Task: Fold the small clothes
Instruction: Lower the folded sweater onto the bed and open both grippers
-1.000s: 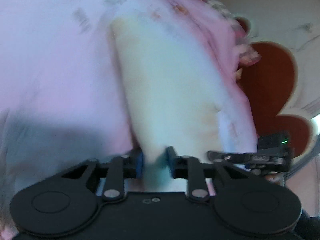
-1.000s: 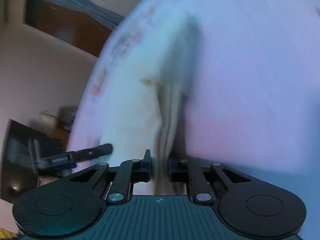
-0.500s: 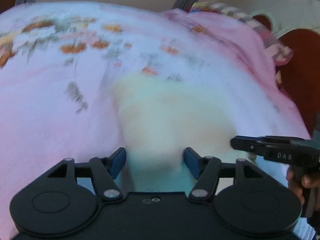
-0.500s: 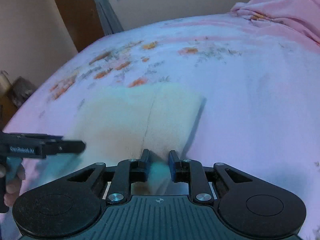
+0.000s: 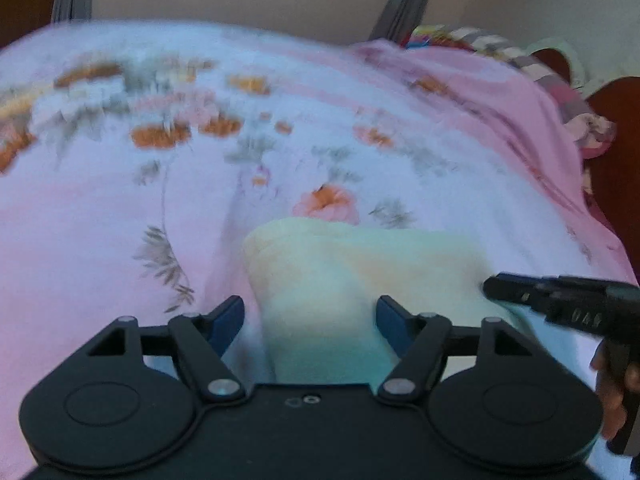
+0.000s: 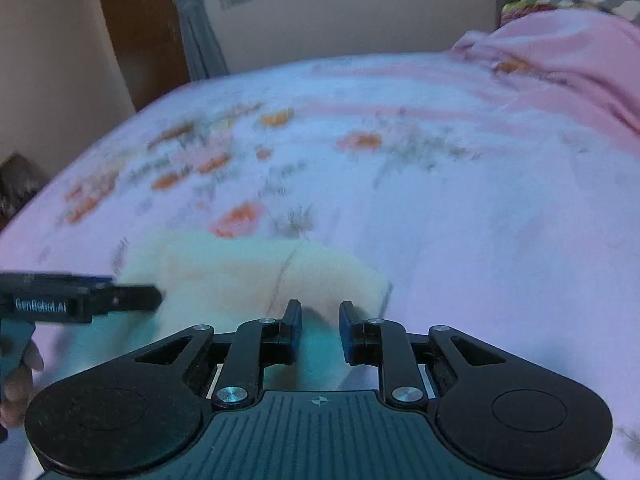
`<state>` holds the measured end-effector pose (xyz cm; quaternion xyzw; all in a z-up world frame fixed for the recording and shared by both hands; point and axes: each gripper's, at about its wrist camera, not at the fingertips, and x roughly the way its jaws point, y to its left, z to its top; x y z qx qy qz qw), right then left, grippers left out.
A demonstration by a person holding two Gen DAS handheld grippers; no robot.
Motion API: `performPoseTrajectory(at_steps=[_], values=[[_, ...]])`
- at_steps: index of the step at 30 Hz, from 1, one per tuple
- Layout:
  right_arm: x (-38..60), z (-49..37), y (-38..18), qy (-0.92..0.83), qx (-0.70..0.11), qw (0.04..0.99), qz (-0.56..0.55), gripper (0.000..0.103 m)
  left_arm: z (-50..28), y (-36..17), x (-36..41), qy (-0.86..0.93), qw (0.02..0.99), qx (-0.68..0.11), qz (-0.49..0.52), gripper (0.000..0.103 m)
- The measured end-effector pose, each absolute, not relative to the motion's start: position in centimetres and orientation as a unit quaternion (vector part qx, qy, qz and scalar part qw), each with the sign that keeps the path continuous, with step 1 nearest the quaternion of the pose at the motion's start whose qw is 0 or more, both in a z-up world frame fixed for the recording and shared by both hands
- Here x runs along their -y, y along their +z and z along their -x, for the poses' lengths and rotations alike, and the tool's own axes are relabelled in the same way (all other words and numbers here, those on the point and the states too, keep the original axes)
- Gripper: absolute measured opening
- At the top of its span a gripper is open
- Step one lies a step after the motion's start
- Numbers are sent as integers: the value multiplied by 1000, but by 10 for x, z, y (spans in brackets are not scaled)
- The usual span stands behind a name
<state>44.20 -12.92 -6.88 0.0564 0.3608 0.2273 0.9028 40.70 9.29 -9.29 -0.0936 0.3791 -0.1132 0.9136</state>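
Observation:
A small cream garment [image 5: 340, 280] lies folded flat on the pink flowered bedsheet [image 5: 120, 208]. It also shows in the right wrist view [image 6: 240, 276]. My left gripper [image 5: 310, 320] is open, its blue pads wide apart over the garment's near left edge. My right gripper [image 6: 319, 328] is open a little, its pads either side of the garment's near right corner, not pinching it. Each gripper shows in the other's view: the right one [image 5: 560, 300] and the left one [image 6: 80, 304].
A bunched pink blanket [image 6: 560, 64] and patterned bedding [image 5: 500, 52] lie at the far right of the bed. A wall, window and grey curtain [image 6: 192, 20] stand behind the bed. A red-brown headboard [image 5: 616, 140] is at the right.
Both grippers laid the garment down on the bed and let go. The left jaws opened wide first, then the right jaws parted. Both have drawn back a little.

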Motion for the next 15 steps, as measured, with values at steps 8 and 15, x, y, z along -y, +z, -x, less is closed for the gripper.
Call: performPoseTrajectory(at_steps=[8,15], values=[[124,-377,-87,226,-376,898,-44,51,-354,-114,-79,-103,912,-390,72,80],[152,-362,-59,206,-363,903,-99,61,-320,-77,-74,-81,925,-370,30,79]])
